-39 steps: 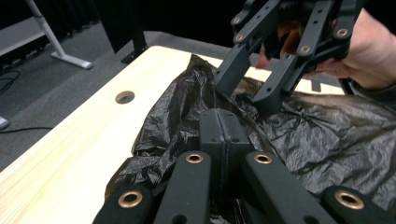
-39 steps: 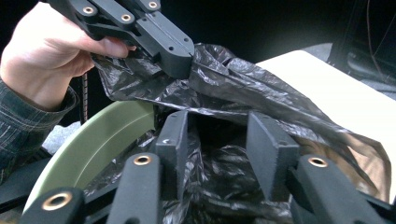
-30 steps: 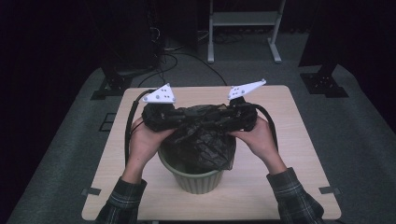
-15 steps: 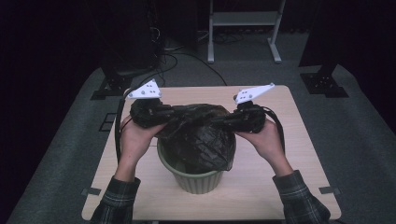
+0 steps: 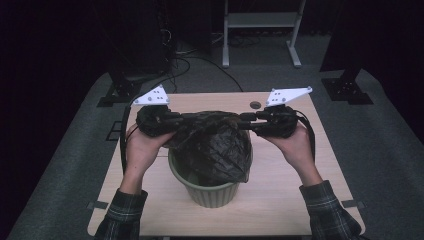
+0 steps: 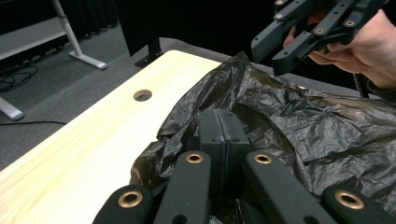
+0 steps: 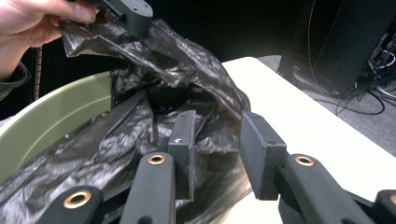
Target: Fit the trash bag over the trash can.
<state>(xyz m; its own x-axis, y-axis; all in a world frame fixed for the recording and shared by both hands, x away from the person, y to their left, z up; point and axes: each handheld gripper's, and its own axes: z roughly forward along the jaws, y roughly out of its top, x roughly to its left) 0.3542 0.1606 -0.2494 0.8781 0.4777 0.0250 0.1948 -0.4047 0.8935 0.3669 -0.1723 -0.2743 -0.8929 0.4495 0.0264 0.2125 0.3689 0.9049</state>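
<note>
Left hand-held gripper (image 6: 223, 140) clamps black bag (image 5: 215, 145) over green bin (image 5: 210, 192); right hand-held gripper (image 7: 217, 149) jaws, just widened, stand apart beside bag film.

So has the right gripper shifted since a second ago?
Yes. The right gripper has moved outward toward the table's right edge, away from the green bin; its jaws have just been opening.

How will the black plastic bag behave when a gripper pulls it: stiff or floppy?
Probably floppy: the black plastic bag hangs in crumpled folds over the green bin. Its glossy film looks thin, so likely light and possibly slippery. The left gripper, shut on it, bunches it easily.
</note>
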